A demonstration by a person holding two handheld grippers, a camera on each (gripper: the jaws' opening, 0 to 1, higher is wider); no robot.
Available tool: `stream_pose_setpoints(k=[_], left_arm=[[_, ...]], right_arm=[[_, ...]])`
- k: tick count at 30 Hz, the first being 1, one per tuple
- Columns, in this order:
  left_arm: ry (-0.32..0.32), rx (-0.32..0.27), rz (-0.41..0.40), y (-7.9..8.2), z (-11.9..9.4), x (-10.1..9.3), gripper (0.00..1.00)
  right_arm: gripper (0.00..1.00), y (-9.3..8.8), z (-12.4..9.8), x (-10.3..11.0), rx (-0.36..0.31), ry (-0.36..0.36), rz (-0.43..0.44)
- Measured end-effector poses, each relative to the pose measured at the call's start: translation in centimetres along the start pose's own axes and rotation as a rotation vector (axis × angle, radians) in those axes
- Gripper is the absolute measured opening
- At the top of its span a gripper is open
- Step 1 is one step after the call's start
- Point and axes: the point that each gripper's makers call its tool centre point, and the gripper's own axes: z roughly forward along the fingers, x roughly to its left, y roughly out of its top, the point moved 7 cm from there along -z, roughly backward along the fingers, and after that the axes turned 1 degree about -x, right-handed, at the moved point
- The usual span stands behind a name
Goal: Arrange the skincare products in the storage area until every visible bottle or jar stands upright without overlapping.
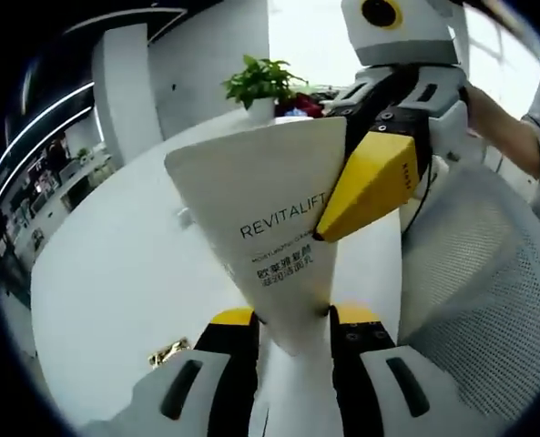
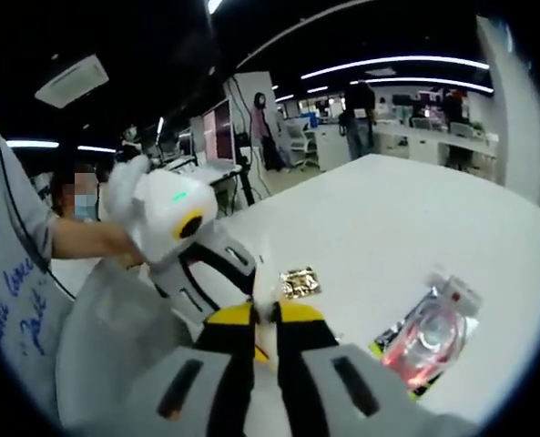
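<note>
A white "REVITALIFT" cream tube (image 1: 270, 228) is clamped by both the left tongs (image 1: 292, 320) and the right tongs (image 1: 365, 196); a gold foil sachet (image 2: 299, 283) and pink blister pack (image 2: 426, 339) are left on the white tabletop (image 2: 388, 228).

I'm looking at a white tube (image 1: 274, 228) with dark lettering, my yellow-tipped black fingers (image 1: 236, 341), a white table (image 2: 388, 228), a gold foil packet (image 2: 299, 283), a pink-and-clear package (image 2: 429, 337) and a green plant (image 1: 262, 80).
</note>
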Motion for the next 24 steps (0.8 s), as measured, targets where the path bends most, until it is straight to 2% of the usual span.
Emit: stream_pose_setpoints(k=[2, 24], left_arm=[[-0.007, 0.009, 0.028, 0.0, 0.2, -0.1, 0.28], [-0.137, -0.027, 0.05, -0.1, 0.3, 0.1, 0.22]], right_arm=[[0.07, 0.1, 0.0, 0.1, 0.007, 0.003, -0.021], [0.07, 0.6, -0.2, -0.9, 0.116, 0.153, -0.162]])
